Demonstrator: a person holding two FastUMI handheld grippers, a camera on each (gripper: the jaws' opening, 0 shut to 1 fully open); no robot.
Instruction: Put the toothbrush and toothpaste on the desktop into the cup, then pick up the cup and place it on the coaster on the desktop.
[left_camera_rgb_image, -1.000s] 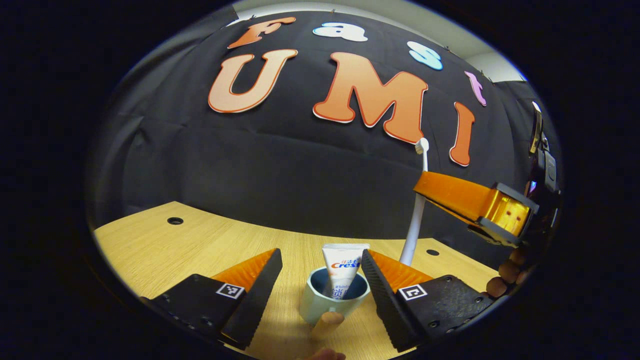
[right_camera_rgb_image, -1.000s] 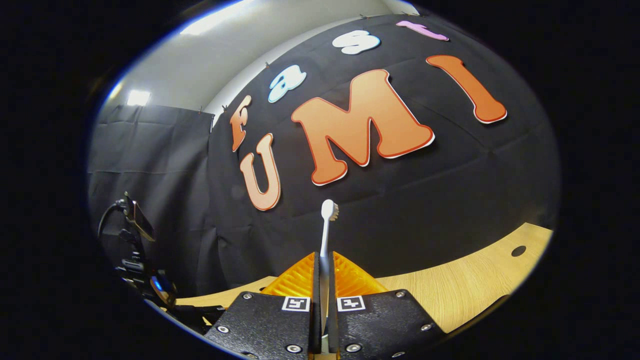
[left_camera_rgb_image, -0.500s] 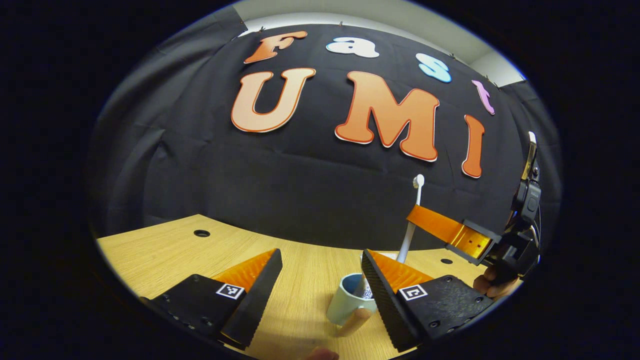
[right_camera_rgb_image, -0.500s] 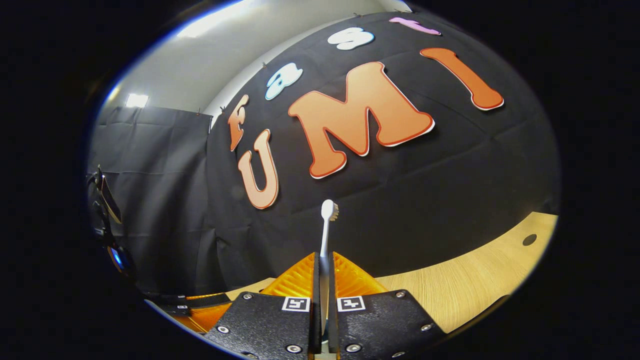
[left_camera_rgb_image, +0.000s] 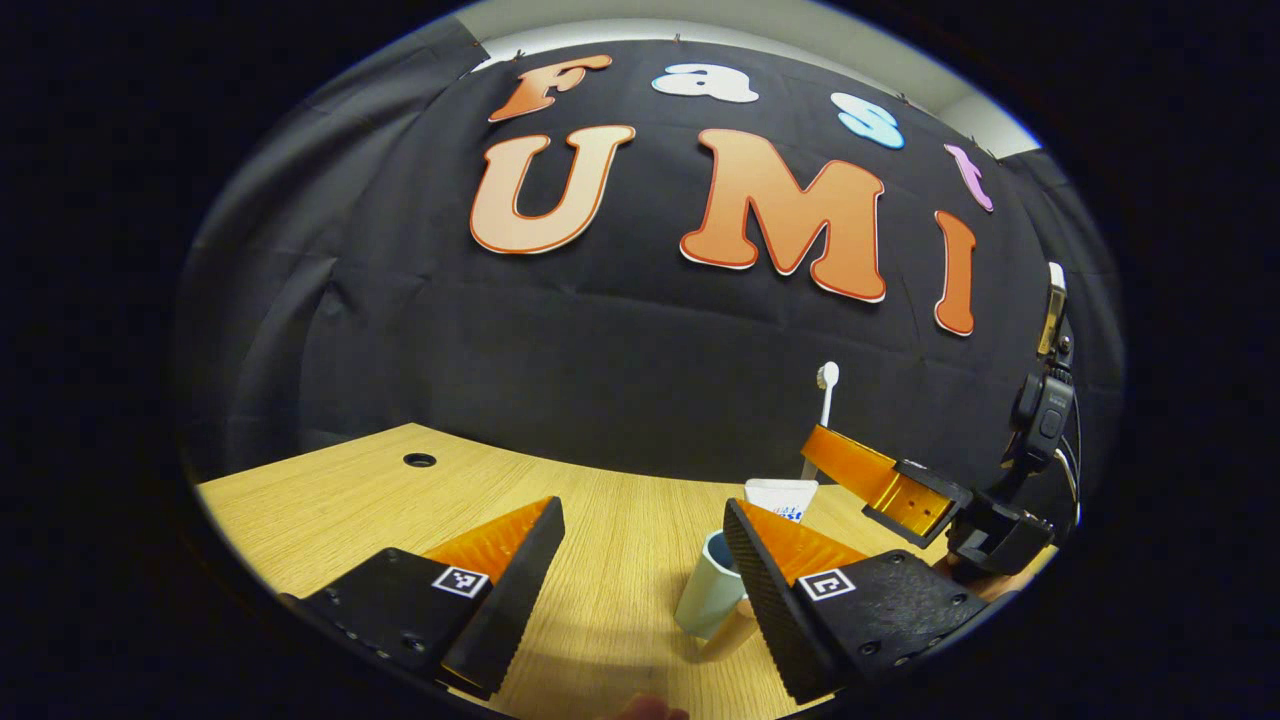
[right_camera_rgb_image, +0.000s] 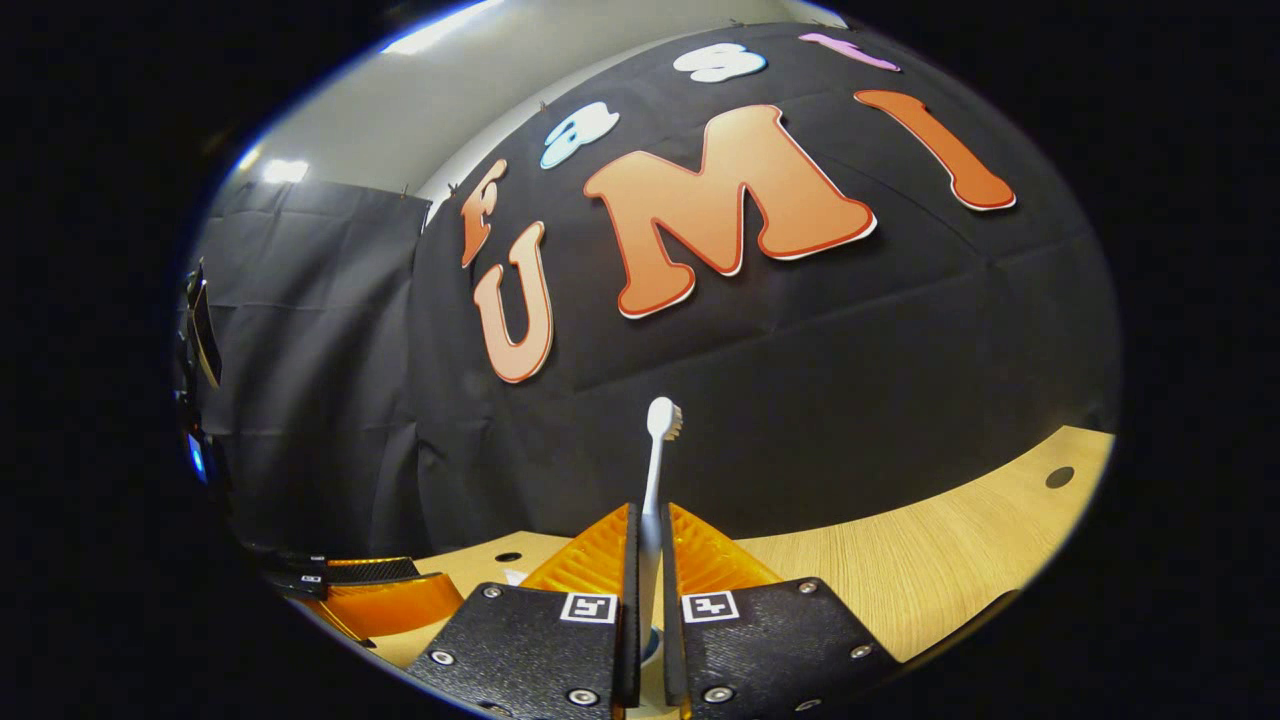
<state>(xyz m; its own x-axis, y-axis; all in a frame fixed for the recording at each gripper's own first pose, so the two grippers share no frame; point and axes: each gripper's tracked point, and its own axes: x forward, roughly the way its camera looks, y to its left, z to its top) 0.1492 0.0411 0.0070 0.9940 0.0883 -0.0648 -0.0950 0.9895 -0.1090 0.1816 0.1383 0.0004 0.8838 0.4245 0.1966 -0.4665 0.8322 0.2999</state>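
The wooden desktop (left_camera_rgb_image: 350, 500) carries a pale mug (left_camera_rgb_image: 708, 598) with the toothpaste tube (left_camera_rgb_image: 780, 497) standing in it. The left gripper (left_camera_rgb_image: 640, 560) hovers near the mug, fingers spread and empty. The right gripper (right_camera_rgb_image: 645, 560) clamps the white toothbrush (right_camera_rgb_image: 655, 470) upright above the mug.
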